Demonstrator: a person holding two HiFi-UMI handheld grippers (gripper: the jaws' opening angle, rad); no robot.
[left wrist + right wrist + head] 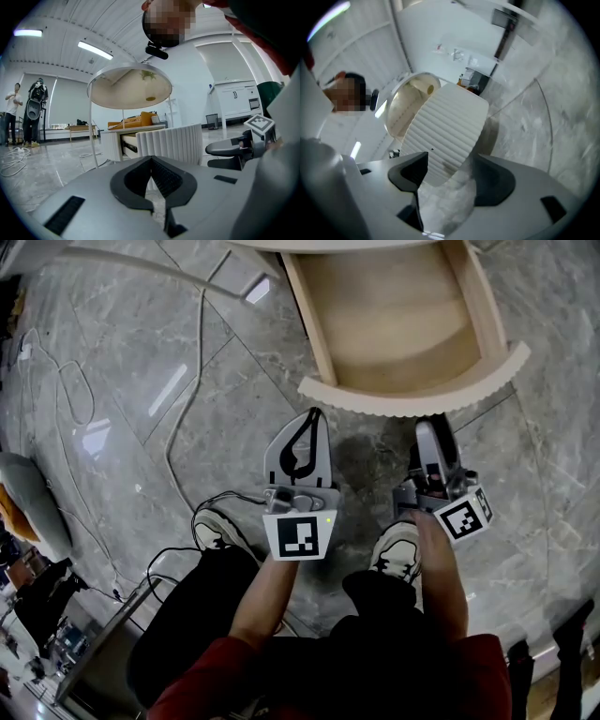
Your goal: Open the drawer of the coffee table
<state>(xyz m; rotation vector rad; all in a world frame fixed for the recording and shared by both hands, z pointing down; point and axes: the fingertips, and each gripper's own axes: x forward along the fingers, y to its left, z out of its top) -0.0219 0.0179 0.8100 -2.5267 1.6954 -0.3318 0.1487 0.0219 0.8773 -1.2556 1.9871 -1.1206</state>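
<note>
Before open drawer [412,395]: right gripper [429,427] fingers [497,180] apart, left gripper [312,418] fingers [136,180] together

Head view steeply down on the drawer [412,395]; both gripper views low, level, near its ribbed front

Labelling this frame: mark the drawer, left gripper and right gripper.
drawer [412,395], head view, ribbed curved front.
left gripper [312,418], head view, tips of shut jaws.
right gripper [437,427], head view, between open jaws.

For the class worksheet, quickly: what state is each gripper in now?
Left gripper: shut, holding nothing.
Right gripper: open, empty; the white ribbed curved drawer front sits ahead of it, not gripped.
</note>
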